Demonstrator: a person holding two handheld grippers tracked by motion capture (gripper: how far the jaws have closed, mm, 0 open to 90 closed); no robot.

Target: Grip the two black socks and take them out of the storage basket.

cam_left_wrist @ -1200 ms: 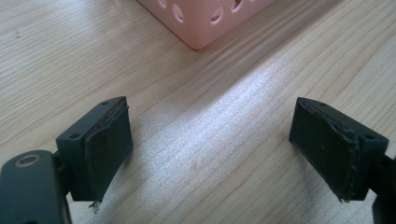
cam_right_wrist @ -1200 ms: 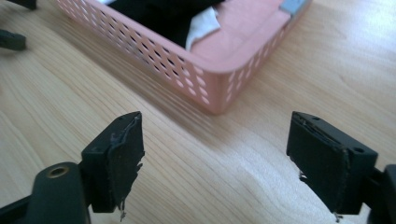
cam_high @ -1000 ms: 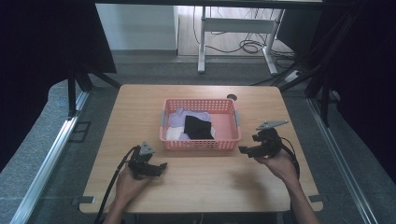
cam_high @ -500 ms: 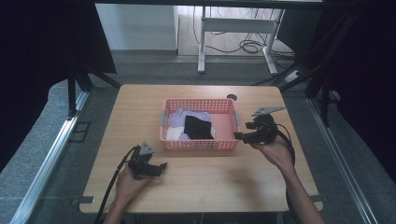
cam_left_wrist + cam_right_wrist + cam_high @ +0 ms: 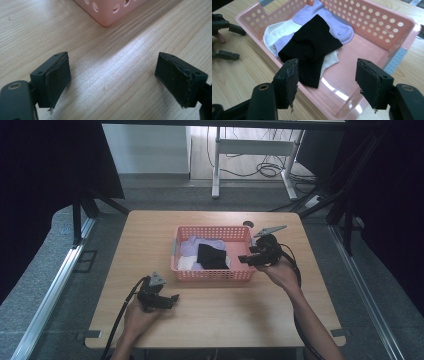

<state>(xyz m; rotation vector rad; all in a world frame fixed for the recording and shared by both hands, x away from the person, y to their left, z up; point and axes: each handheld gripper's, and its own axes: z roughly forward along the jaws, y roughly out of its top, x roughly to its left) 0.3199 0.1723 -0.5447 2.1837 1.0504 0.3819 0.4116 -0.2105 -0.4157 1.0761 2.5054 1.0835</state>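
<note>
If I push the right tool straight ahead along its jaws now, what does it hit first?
Most likely the black sock on top of the pile in the pink basket. The open right tool already hangs over the basket's near rim, though depth is hard to judge.

A wooden table [image 5: 210,320] stands on grey carpet [image 5: 40,315], with black curtains [image 5: 45,160] at nine and three o'clock. At twelve o'clock, past the table, a white desk frame [image 5: 252,150] stands over loose cables [image 5: 265,170].
</note>
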